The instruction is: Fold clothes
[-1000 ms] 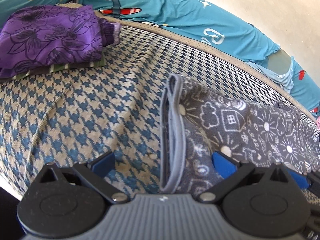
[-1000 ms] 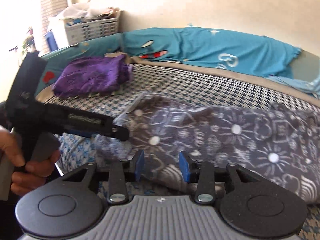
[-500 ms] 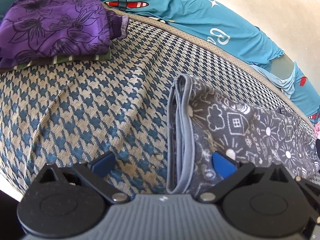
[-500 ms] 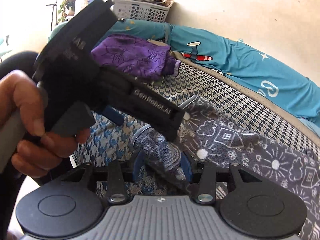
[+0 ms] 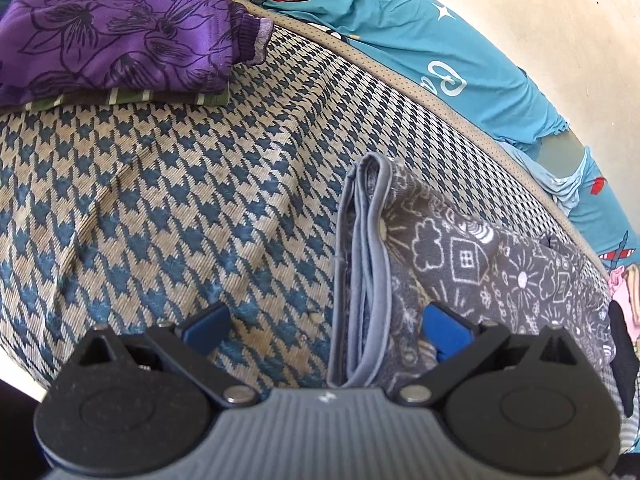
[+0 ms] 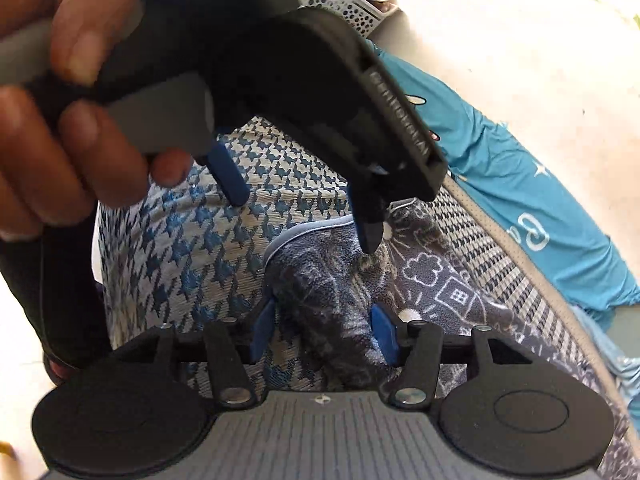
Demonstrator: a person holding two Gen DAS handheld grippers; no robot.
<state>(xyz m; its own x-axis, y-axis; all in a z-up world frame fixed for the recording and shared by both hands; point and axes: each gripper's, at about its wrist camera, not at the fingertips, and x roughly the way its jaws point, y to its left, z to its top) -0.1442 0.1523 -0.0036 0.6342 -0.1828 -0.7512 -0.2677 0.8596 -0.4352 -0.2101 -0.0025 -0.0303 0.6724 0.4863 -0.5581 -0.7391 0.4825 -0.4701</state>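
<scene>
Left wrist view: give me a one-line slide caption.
Open left gripper straddles the banded edge of the grey patterned garment on the houndstooth cover, with a folded purple garment behind.

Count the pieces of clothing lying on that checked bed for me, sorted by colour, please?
Purple floral garment: 1, folded
Green striped garment: 1, folded under the purple one
Grey doodle-print garment: 1, being folded
Total: 3 that I can make out

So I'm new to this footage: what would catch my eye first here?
The grey doodle-print garment lying on the houndstooth bed cover, its piped edge between the open left gripper fingers. In the right wrist view, the right gripper straddles a bunched fold of it. A folded purple floral garment sits at the far left.
</scene>
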